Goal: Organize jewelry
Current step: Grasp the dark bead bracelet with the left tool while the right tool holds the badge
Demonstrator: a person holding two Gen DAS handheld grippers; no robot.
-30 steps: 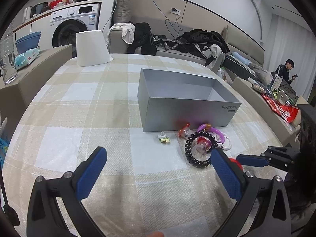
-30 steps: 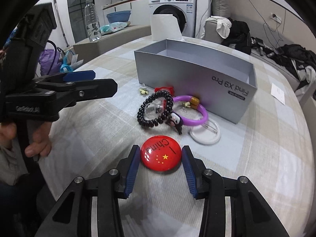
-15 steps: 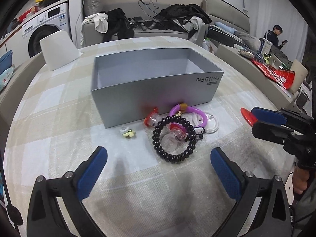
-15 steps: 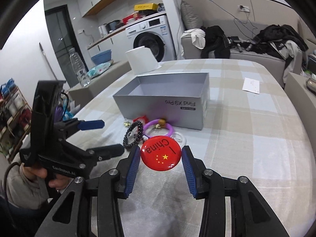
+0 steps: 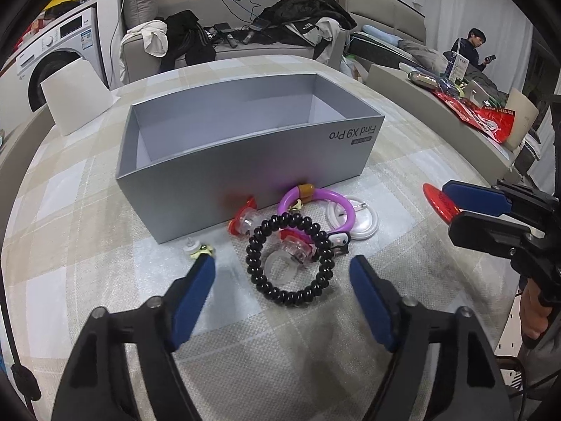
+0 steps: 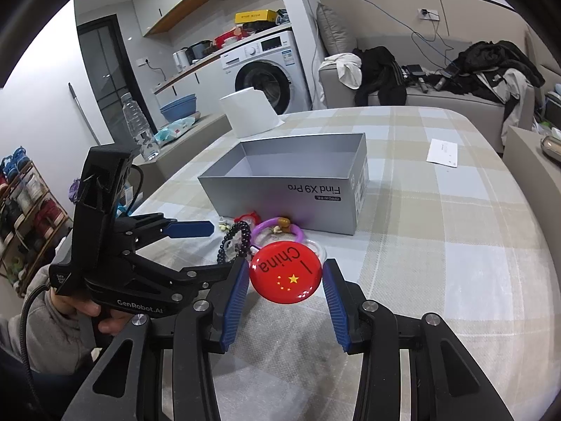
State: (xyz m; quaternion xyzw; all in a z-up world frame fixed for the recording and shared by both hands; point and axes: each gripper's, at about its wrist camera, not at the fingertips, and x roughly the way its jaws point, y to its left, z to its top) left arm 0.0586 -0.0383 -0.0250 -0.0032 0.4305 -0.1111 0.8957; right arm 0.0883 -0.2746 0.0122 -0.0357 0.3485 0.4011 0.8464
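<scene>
Your right gripper has lifted the red badge off the table, clamped between its pads, while your left gripper has swung in and is closing around the black bead bracelet lying before the empty grey box, not yet touching it.

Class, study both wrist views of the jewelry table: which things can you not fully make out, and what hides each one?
- Grey box floor, both views: near wall hides part.
- Clear ring, left wrist view: black bead bracelet overlaps it.
- White disc, right wrist view: mostly behind the red badge.
- Red badge's face, left wrist view: seen edge-on.
</scene>
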